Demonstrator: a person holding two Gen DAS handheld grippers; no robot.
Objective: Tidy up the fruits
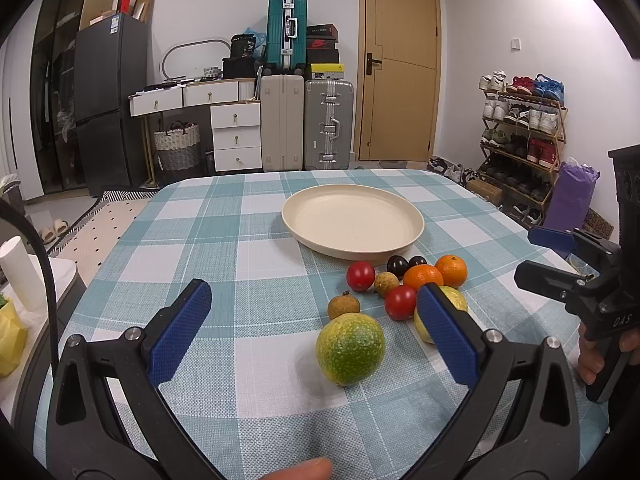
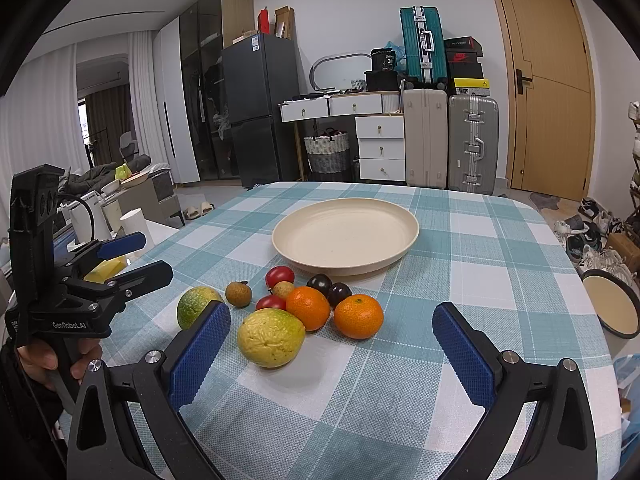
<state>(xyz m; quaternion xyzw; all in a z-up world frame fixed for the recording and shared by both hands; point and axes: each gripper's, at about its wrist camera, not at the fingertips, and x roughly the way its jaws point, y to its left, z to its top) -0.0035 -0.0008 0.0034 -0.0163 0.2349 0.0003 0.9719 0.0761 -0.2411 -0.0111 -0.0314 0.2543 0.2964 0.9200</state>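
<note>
- Ten fruits lie in a loose cluster on the checked worktop (image 2: pixel 480 240), just in front of one cream plate (image 2: pixel 408 236) that holds nothing.
- Two oranges: one (image 2: pixel 308 307) touching a dark plum, the other (image 2: pixel 359 316) just beside it.
- Two large green-yellow citrus fruits: the greener one (image 1: pixel 351 348) lies between the fingers of the left tool, the yellower one (image 2: pixel 271 337) nearest the right tool.
- Two red tomatoes (image 2: pixel 279 276) (image 2: pixel 271 303), two dark plums (image 2: pixel 320 283) (image 2: pixel 339 293), two small brown longans (image 2: pixel 238 293) (image 2: pixel 283 290).
- Left tool (image 1: pixel 316 332): jaws spread wide, holding nothing; seen from the right wrist, its body reads "GenRobot.AI".
- Right tool (image 2: pixel 332 352): jaws spread wide, holding nothing; seen from the left wrist, its body reads "DAS".
- Behind the worktop stand three suitcases: teal (image 2: pixel 422 50), beige (image 2: pixel 425 142), silver (image 2: pixel 473 144). A red shoebox (image 2: pixel 464 57) carries a swoosh logo.
</note>
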